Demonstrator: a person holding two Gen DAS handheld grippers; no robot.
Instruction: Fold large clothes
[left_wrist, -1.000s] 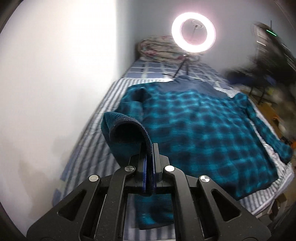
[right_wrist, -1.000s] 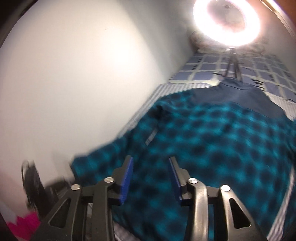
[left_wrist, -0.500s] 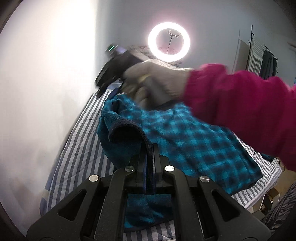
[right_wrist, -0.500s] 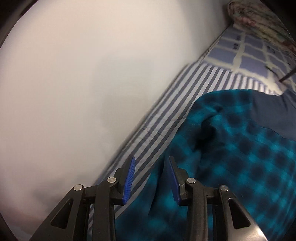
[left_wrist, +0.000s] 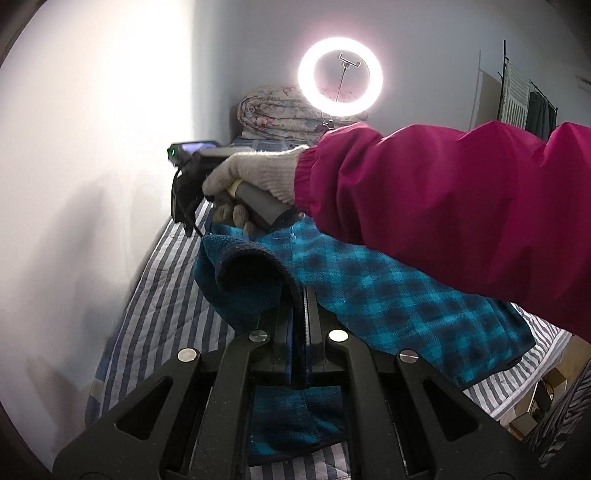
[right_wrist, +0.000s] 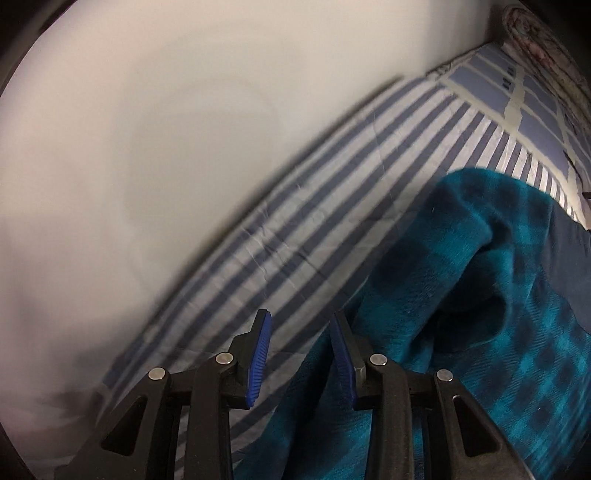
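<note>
The left gripper stays clamped on the dark hem of the teal plaid shirt, which lies spread on the striped bed sheet ahead of its fingers. Within the last second the right gripper has swung across to the shirt's wall-side edge; its blue pads are apart, the fabric edge just beyond them, so a second grasp looks imminent.

Teal-and-navy plaid fleece shirt lies spread on the striped bed, its navy-trimmed cuff edge lifted and bunched.
</note>
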